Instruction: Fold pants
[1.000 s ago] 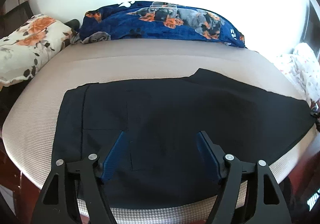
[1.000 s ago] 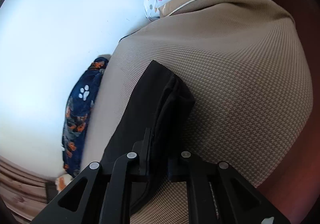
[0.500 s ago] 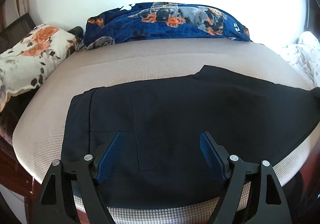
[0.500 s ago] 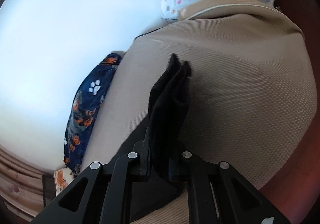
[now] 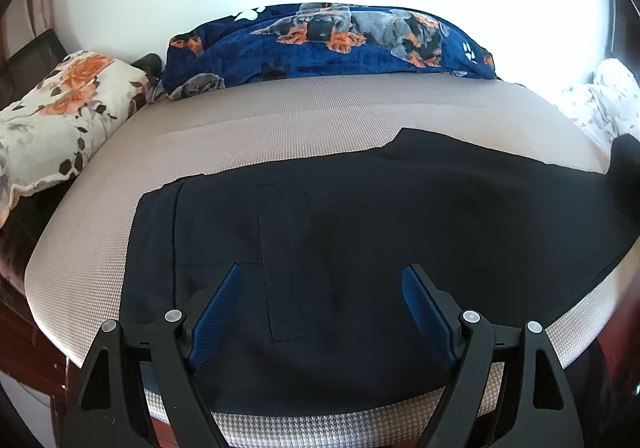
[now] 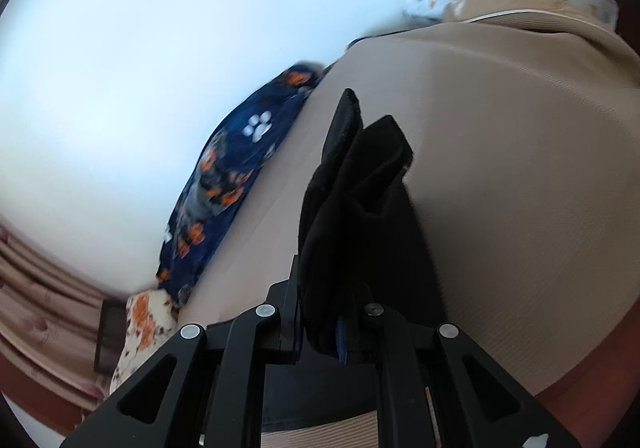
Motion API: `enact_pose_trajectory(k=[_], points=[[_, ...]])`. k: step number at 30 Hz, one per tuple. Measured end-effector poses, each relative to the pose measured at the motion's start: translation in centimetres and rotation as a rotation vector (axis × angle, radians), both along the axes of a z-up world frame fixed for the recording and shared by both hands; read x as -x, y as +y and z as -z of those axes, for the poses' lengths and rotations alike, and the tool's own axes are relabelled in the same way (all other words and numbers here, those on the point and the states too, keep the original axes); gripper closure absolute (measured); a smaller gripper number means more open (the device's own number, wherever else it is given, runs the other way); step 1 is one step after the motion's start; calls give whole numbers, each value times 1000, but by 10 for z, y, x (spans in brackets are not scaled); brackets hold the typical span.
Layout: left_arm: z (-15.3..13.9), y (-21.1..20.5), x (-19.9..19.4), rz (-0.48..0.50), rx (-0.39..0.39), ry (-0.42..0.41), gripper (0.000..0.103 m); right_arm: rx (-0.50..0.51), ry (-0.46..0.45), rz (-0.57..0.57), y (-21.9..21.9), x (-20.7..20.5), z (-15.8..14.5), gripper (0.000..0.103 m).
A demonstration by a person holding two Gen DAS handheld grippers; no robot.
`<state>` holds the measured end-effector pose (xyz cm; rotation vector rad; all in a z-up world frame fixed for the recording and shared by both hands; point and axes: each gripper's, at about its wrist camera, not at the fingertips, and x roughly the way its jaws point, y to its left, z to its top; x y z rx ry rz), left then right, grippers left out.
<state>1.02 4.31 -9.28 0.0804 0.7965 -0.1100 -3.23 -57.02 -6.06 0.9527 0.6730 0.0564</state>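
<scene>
Black pants point(image 5: 360, 232) lie flat across the beige mattress point(image 5: 280, 128), waistband at the left, legs running right. My left gripper point(image 5: 320, 304) is open and empty, its blue pads point(image 5: 216, 312) hovering over the seat area near the front edge. My right gripper point(image 6: 320, 328) is shut on the leg end of the pants point(image 6: 352, 200), which stands lifted off the mattress point(image 6: 520, 168) in a bunched fold. That raised end shows at the far right of the left wrist view point(image 5: 624, 164).
A blue dog-print blanket point(image 5: 328, 44) lies along the back wall. A floral pillow point(image 5: 52, 116) sits at the left and a white patterned cloth point(image 5: 608, 100) at the right. The mattress's front edge drops to a dark wooden frame point(image 5: 36, 344).
My right gripper has lifted the pant leg end off the mattress and carried it up and leftward. My left gripper has shifted slightly right and stayed open.
</scene>
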Motion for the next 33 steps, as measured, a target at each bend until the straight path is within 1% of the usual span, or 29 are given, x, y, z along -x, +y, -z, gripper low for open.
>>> enact_pose_trajectory(k=[5, 11, 17, 26, 33], points=[[-1, -2, 0, 4, -4, -9, 21, -6, -5, -69, 33, -8, -3, 92], [1, -2, 0, 4, 2, 2, 21, -23, 8, -145, 69, -13, 7, 92], [1, -1, 0, 4, 1, 2, 21, -31, 34, -181, 90, -19, 18, 92], [3, -1, 1, 10, 0, 13, 21, 0, 58, -236, 118, -15, 28, 92], [4, -1, 1, 11, 1, 18, 21, 44, 62, -271, 136, -17, 28, 92]])
